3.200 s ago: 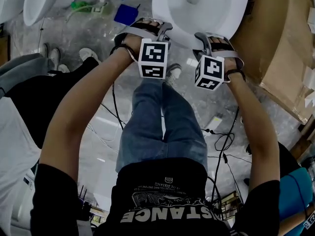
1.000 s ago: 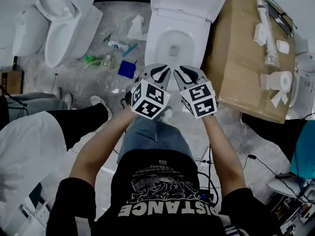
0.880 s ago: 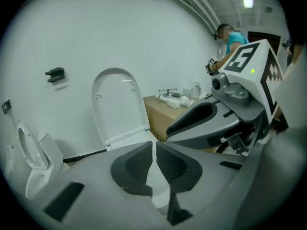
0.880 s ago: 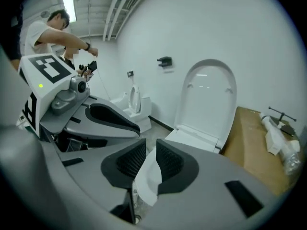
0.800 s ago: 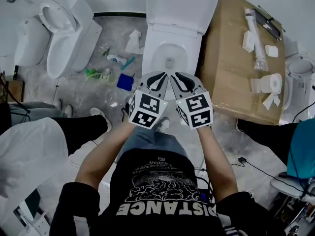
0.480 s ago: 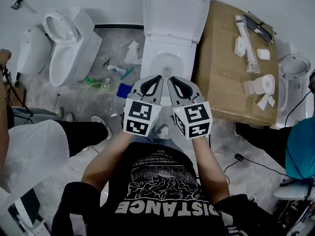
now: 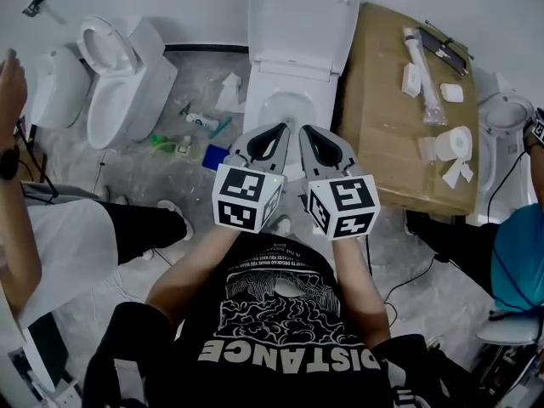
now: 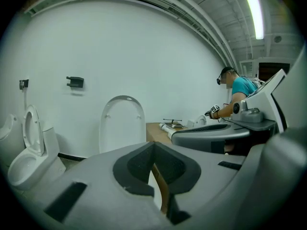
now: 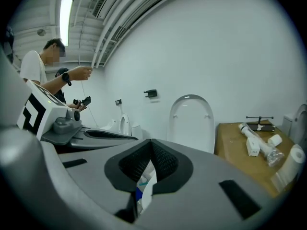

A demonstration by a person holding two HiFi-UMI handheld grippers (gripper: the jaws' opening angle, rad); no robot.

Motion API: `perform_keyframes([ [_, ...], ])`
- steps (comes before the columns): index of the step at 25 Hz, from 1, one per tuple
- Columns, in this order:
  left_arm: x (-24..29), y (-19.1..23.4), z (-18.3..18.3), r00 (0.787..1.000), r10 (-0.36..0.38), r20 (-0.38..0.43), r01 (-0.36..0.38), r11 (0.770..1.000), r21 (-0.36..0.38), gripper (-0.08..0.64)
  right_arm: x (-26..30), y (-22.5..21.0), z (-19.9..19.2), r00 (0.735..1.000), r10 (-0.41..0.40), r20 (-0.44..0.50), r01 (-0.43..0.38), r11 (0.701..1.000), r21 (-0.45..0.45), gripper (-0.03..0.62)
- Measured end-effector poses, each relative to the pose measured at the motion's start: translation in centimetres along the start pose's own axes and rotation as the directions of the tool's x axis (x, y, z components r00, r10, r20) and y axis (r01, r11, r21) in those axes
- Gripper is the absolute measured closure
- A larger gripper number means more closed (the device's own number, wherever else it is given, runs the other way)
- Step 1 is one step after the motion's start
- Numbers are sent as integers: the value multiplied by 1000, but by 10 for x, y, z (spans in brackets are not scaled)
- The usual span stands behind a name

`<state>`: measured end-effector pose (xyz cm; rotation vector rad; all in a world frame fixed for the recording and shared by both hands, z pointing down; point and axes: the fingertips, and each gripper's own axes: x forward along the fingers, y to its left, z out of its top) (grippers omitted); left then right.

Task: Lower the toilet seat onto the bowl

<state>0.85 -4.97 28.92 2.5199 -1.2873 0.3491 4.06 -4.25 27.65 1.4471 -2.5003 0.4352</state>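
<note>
From head view alone, bowl (image 7: 287, 109) seen in full beneath upright toilet seat (image 7: 302, 15). Left gripper (image 7: 279, 130), right gripper (image 7: 306, 133): jaws closed, nothing gripped.

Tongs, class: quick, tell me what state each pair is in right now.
Left tongs: closed, holding nothing.
Right tongs: closed, holding nothing.

The toilet seat (image 7: 302, 11) and bowl (image 7: 265, 100) look smooth, glossy white, ceramic or plastic. The cardboard box (image 7: 387, 134) is matt brown. The floor (image 7: 178, 177) is rough, mottled grey concrete.
</note>
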Motion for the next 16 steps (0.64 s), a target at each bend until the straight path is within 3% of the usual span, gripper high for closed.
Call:
perform_keyframes([
  [16, 13, -6, -2, 1000, -21, -18, 21, 1000, 23, 549, 4, -5, -4, 1000, 12, -23, -12, 1000, -23, 577],
])
